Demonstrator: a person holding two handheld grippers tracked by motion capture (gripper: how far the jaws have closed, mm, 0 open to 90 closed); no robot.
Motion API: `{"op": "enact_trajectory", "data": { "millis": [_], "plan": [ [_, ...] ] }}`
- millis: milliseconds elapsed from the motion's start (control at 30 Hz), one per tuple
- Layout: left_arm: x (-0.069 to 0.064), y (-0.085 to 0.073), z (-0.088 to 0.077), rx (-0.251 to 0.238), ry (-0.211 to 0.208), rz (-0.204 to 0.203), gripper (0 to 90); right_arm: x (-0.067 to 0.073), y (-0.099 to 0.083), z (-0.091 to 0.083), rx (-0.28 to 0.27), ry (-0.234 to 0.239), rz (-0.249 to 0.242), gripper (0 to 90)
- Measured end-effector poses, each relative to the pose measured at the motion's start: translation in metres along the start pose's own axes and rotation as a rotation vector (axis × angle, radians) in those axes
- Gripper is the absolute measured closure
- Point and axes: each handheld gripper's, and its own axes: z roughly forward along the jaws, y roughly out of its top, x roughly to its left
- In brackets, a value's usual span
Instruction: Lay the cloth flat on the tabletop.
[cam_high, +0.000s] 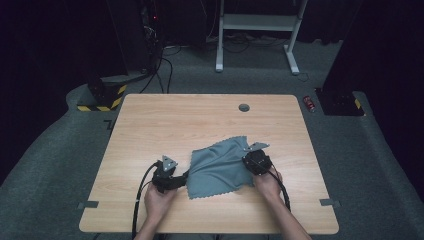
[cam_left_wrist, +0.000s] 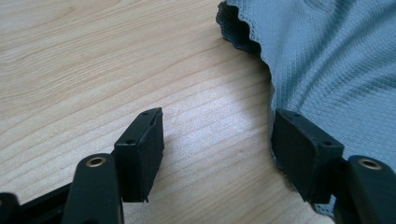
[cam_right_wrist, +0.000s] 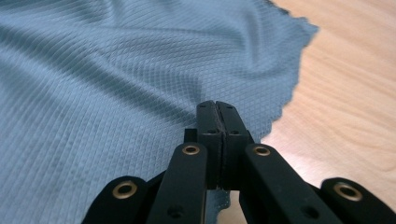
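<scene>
A grey-blue woven cloth (cam_high: 220, 167) lies rumpled on the wooden table (cam_high: 150, 120), near the front middle. My left gripper (cam_high: 184, 178) sits low at the cloth's left edge, open. In the left gripper view its jaws (cam_left_wrist: 217, 126) stand wide over bare wood, and the right-hand one touches the scalloped edge of the cloth (cam_left_wrist: 336, 56). My right gripper (cam_high: 246, 162) is at the cloth's right side. In the right gripper view its pads (cam_right_wrist: 217, 107) are pressed together on the cloth (cam_right_wrist: 116, 70), and folds run out from the tip.
A round grommet hole (cam_high: 244, 107) sits near the table's far edge. On the floor beyond are a yellow-and-black striped base (cam_high: 102, 97), a red can (cam_high: 310, 103) and a white desk frame (cam_high: 257, 22). Black cables trail from both grippers toward the front edge.
</scene>
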Motion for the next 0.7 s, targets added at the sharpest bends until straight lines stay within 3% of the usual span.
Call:
{"op": "enact_trajectory", "data": {
  "millis": [133,300,400,433,567,700],
  "plan": [
    [0.000,0.000,0.000,0.001,-0.001,0.002,35.2,0.000,-0.001,0.003,0.012,-0.002,0.020,85.6],
    [-0.001,0.000,-0.001,-0.002,-0.012,0.001,38.0,0.002,-0.006,-0.014,-0.036,0.030,0.049,76.6],
    [-0.003,0.000,-0.004,0.012,-0.055,-0.003,41.5,0.006,-0.013,-0.021,-0.041,0.056,0.039,74.2],
    [-0.005,0.001,-0.005,0.009,-0.080,0.004,42.8,0.007,-0.016,-0.022,-0.040,0.065,0.032,73.4],
    [-0.013,0.006,-0.002,0.034,-0.100,0.063,51.4,0.015,-0.028,-0.021,-0.022,0.086,0.016,72.6],
    [-0.017,0.017,0.006,0.054,-0.107,0.116,60.6,0.021,-0.031,-0.019,-0.025,0.074,0.001,75.6]
  ]
}}
